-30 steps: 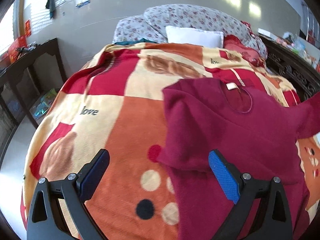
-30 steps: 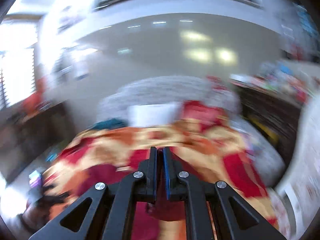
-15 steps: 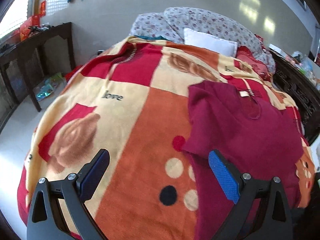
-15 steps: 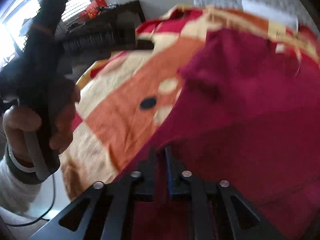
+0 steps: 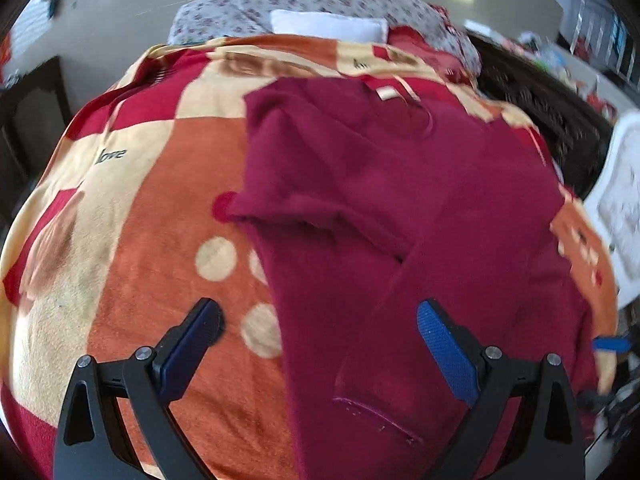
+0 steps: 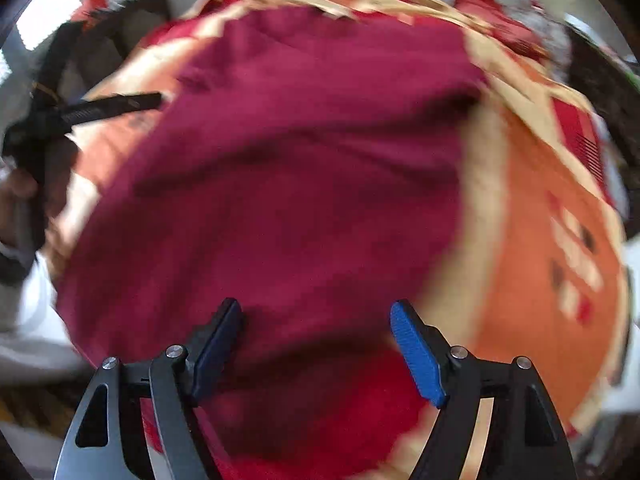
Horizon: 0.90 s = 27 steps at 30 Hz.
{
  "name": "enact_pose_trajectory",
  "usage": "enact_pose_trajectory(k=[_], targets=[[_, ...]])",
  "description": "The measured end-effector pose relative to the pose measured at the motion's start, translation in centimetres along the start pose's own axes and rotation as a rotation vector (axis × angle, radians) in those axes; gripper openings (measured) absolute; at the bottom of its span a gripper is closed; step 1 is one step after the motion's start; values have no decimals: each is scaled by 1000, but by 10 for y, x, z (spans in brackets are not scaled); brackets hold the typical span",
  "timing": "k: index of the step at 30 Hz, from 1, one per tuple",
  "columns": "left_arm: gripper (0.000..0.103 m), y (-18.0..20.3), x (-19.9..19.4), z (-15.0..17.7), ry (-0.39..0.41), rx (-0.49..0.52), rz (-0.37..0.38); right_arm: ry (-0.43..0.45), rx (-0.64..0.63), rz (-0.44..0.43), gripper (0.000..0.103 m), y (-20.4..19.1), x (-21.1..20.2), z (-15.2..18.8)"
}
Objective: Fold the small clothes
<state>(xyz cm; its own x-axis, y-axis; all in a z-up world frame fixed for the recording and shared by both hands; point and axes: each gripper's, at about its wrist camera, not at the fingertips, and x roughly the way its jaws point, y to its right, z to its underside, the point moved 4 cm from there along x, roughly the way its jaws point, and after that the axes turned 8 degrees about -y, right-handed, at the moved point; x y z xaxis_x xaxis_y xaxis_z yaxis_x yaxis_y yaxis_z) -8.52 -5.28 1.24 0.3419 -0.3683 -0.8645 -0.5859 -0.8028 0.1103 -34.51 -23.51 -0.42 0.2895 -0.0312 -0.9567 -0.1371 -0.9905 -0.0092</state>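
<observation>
A dark red sweater [image 5: 380, 200] lies spread on a patterned bed blanket [image 5: 152, 208], collar and label toward the pillows, its left sleeve folded in across the chest. My left gripper [image 5: 318, 320] hangs open over the sweater's lower left edge, gripping nothing. In the right wrist view the same sweater [image 6: 288, 160] fills the frame, blurred. My right gripper [image 6: 316, 316] is just above the sweater's near hem; its jaws are opening, the cloth lying under the gap and not pinched. The left gripper [image 6: 100, 108] and the hand that holds it show at that view's left edge.
Floral pillows [image 5: 320, 0] and a white pillow [image 5: 328, 24] lie at the head of the bed. A dark carved bed frame [image 5: 540, 108] runs along the right side. A dark wooden table [image 5: 28, 120] stands left of the bed. A white object [image 5: 620, 208] sits at far right.
My right gripper has swung down from facing the room to hover over the sweater's hem, and its jaws went from shut to wide apart. The left gripper came lower and nearer the sweater, still open.
</observation>
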Motion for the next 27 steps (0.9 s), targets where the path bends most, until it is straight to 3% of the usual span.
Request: enact_pose_trajectory(k=[4, 10, 11, 13, 14, 16, 17, 20, 27], targets=[[99, 12, 13, 5, -40, 24, -13, -1, 134, 20, 81, 48, -7, 26], [97, 25, 31, 9, -100, 28, 25, 188, 214, -50, 82, 56, -49, 1], [92, 27, 31, 9, -94, 35, 17, 227, 224, -58, 82, 55, -56, -7], [53, 32, 29, 10, -80, 75, -22, 271, 235, -102, 82, 52, -67, -17], [47, 34, 28, 9, -79, 92, -30, 287, 246, -120, 82, 52, -68, -25], [12, 33, 21, 6, -68, 110, -51, 297, 248, -133, 82, 48, -66, -32], [12, 31, 19, 4, -66, 109, -49, 295, 248, -132, 82, 44, -60, -43], [6, 14, 5, -4, -66, 54, 54, 303, 251, -158, 82, 41, -54, -62], [3, -2, -9, -5, -43, 48, 13, 299, 265, -141, 82, 49, -45, -98]])
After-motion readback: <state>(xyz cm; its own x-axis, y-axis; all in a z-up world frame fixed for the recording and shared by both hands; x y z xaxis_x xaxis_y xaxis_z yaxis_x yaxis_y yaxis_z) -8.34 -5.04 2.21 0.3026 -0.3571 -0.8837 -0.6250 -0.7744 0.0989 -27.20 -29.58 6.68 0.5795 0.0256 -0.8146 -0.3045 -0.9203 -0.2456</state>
